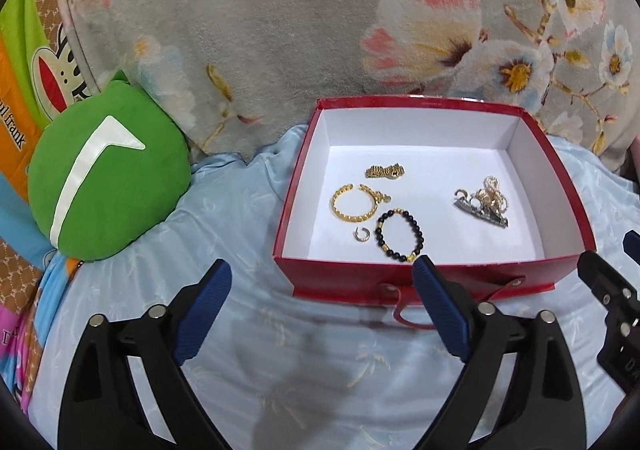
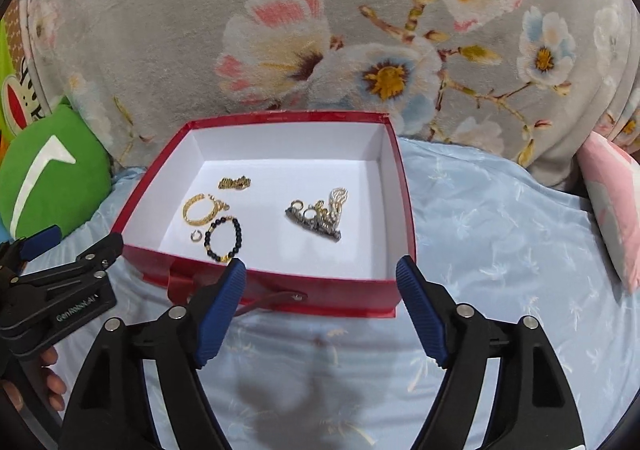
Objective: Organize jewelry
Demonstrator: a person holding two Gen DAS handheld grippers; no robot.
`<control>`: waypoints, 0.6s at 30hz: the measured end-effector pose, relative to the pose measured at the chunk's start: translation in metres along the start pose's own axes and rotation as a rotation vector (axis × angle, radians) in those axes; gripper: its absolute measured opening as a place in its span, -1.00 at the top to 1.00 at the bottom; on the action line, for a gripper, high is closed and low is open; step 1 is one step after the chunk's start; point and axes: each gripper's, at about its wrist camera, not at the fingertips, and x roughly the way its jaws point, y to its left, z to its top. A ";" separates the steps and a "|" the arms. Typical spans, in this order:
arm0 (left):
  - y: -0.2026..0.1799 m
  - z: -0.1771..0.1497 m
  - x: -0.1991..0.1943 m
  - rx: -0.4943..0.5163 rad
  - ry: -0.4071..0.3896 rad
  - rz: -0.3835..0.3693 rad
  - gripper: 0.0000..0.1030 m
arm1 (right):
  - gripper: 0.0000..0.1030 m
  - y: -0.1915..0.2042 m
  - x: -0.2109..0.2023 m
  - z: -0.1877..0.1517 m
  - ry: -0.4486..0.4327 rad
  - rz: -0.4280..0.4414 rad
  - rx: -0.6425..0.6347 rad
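Red cardboard box with white lining sits open on the pale blue patterned bedsheet. Inside, left part: gold chain bangle, black bead bracelet with gold spacers, small silver ring, gold clasp piece. Right part: tangled heap of pearl and metal jewelry. My left gripper and right gripper both hang spread wide and empty just before the box's near wall. Green round cushion lies left.

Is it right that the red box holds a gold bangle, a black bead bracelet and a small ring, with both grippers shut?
Not quite. Both wrist views show the left gripper and right gripper open, holding nothing. The rest stands.
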 end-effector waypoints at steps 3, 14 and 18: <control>-0.006 -0.006 0.002 0.013 0.012 0.002 -0.79 | -0.54 0.003 0.002 -0.002 0.008 -0.009 -0.004; -0.007 -0.013 0.017 0.003 0.073 -0.022 -0.81 | -0.62 0.002 0.012 -0.005 0.018 -0.040 -0.010; -0.013 -0.014 0.014 0.027 0.063 -0.014 -0.81 | -0.62 0.001 0.010 -0.005 0.015 -0.032 -0.006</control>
